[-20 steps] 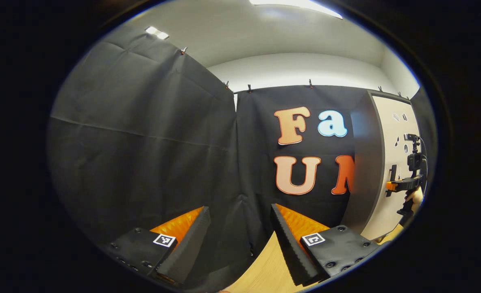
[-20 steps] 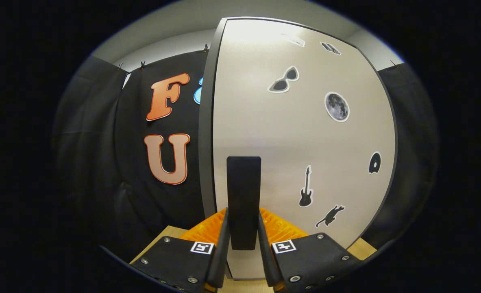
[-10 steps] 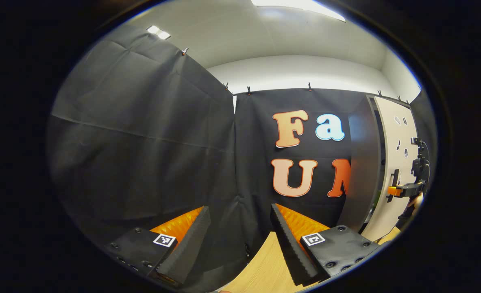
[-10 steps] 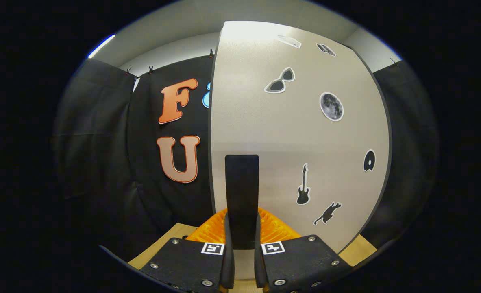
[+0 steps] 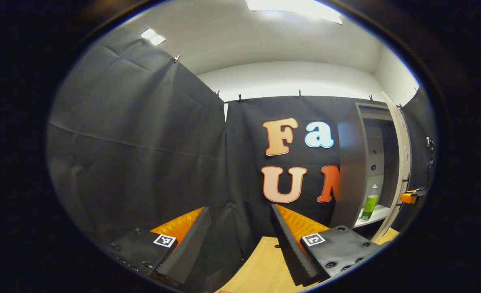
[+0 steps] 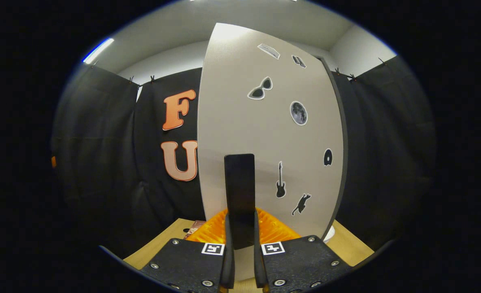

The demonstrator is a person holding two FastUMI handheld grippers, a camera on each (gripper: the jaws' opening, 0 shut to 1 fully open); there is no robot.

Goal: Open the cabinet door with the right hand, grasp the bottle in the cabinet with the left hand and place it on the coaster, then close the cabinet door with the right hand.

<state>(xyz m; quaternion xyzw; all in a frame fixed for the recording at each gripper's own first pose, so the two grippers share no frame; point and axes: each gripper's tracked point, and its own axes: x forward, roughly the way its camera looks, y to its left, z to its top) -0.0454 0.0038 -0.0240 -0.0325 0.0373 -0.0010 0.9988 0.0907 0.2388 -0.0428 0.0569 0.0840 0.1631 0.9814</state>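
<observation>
Door (image 6: 240, 122): pale panel with small dark stickers, centre of the right gripper view, partly swung out from the cabinet (image 5: 348, 162). In the left gripper view it shows edge-on at far right.

Handle (image 6: 239, 191): dark upright bar, lower centre of the right gripper view. Right gripper (image 6: 242, 260) has its jaws closed on it, one finger pressing each side.

Step in hand, as judged: opening the door. To do it well, keep the grip square on the handle and follow the door's arc about its hinge instead of pulling straight back, so the bar does not twist out of the jaws. Swing wide enough that the left gripper has free entry to the shelf (image 5: 376, 212).

Left gripper (image 5: 240, 240): lower centre of its own view, jaws wide apart, holding nothing, above the bench (image 5: 264, 268) and well apart from the cabinet.

Bottle (image 5: 370, 202): lower right of the left gripper view, inside the cabinet, upright on the pale shelf. Slim, clear, green liquid filling the lower part, pale cap. Too small for further detail.

Coaster: possibly the small reddish-brown thing (image 6: 193, 230) on the bench at lower left of the right gripper view; cannot tell for certain.
</observation>
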